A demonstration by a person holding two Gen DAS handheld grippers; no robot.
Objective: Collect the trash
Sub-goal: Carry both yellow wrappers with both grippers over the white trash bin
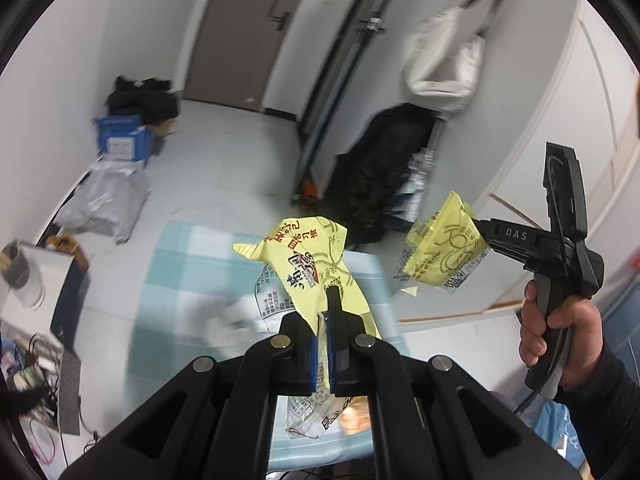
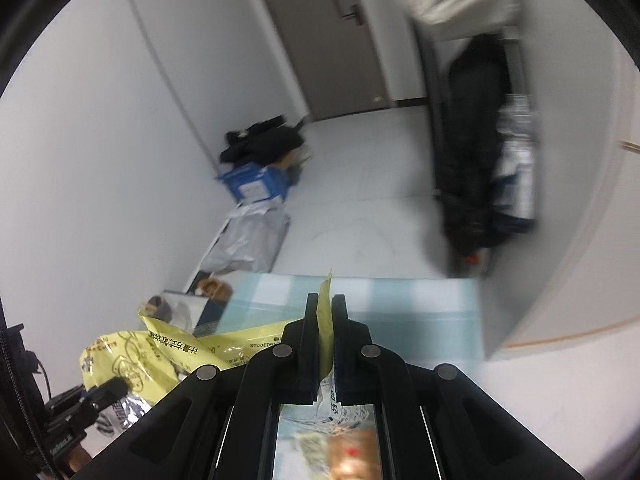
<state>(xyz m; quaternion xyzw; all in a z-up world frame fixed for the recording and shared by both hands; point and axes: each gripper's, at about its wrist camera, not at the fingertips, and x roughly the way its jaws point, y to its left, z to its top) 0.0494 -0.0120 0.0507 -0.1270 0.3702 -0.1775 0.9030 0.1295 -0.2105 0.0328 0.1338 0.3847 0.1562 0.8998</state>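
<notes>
My left gripper (image 1: 326, 300) is shut on a crumpled yellow snack wrapper (image 1: 308, 264), which hangs above the table with the light blue checked cloth (image 1: 192, 264). At the right, a hand (image 1: 560, 328) holds my right gripper (image 1: 480, 226), shut on the edge of a second yellow wrapper (image 1: 440, 252). The right wrist view shows the right gripper (image 2: 326, 300) pinching that wrapper's thin yellow edge (image 2: 325, 320). The left gripper (image 2: 116, 390) and its wrapper (image 2: 120, 360) sit at the lower left there. A blurred white crumpled piece (image 1: 232, 320) lies on the cloth.
On the floor by the left wall stand a blue box (image 1: 120, 140) and a grey plastic bag (image 1: 104, 200). A black bag (image 1: 380, 176) leans by the doorway, with a white bag (image 1: 444, 60) hanging above. Cluttered items (image 1: 32, 360) lie beside the table's left side.
</notes>
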